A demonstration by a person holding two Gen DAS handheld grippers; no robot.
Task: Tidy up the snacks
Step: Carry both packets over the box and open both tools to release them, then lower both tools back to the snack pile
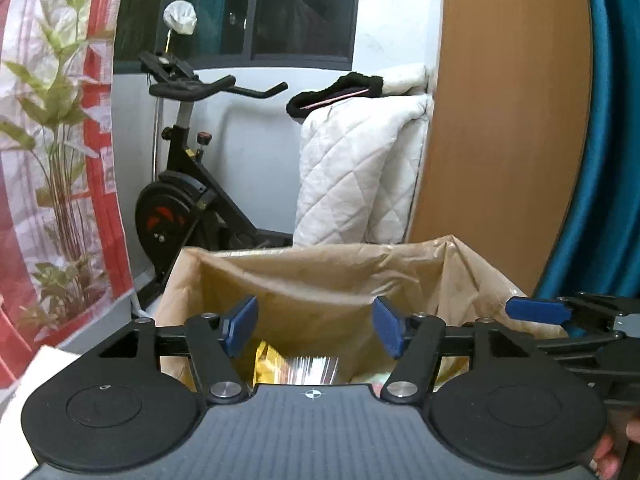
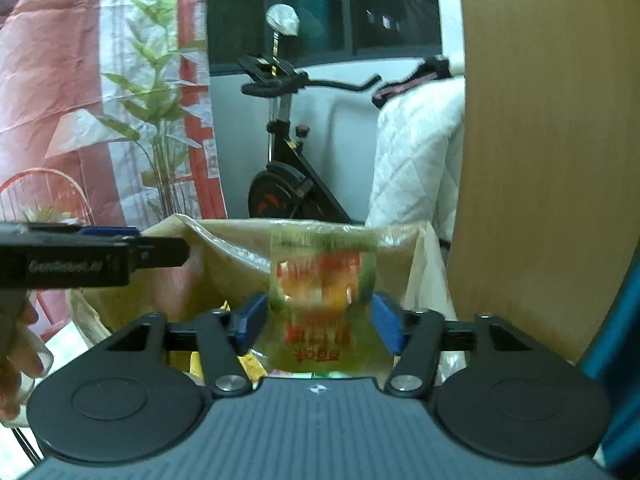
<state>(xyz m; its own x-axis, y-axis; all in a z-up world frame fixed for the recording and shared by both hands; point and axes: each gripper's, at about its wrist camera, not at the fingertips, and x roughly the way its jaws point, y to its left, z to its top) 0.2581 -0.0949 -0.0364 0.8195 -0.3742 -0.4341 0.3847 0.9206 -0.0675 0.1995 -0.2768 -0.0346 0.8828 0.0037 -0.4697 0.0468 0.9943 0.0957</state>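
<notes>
A box lined with a tan plastic bag [image 1: 320, 276] stands open below both grippers. In it lie a yellow snack pack [image 1: 268, 364] and a silver foil pack [image 1: 316, 368]. My left gripper [image 1: 316, 326] hovers over the bag's mouth, open, with nothing between its blue pads. In the right wrist view, a green and orange snack packet [image 2: 324, 280] hangs blurred between the blue pads of my right gripper [image 2: 320, 322]. Its jaws stand apart and do not seem to press it. The bag [image 2: 240, 256] is behind it. The grippers sit side by side: right gripper [image 1: 520, 312], left gripper [image 2: 160, 246].
Beyond the box stand an exercise bike [image 1: 188, 200] and a white quilt [image 1: 352, 176] draped over a rail. A wooden panel [image 1: 508, 120] and blue curtain [image 1: 608, 160] rise at the right. A plant [image 1: 60, 160] and a red wire basket [image 2: 48, 196] are at the left.
</notes>
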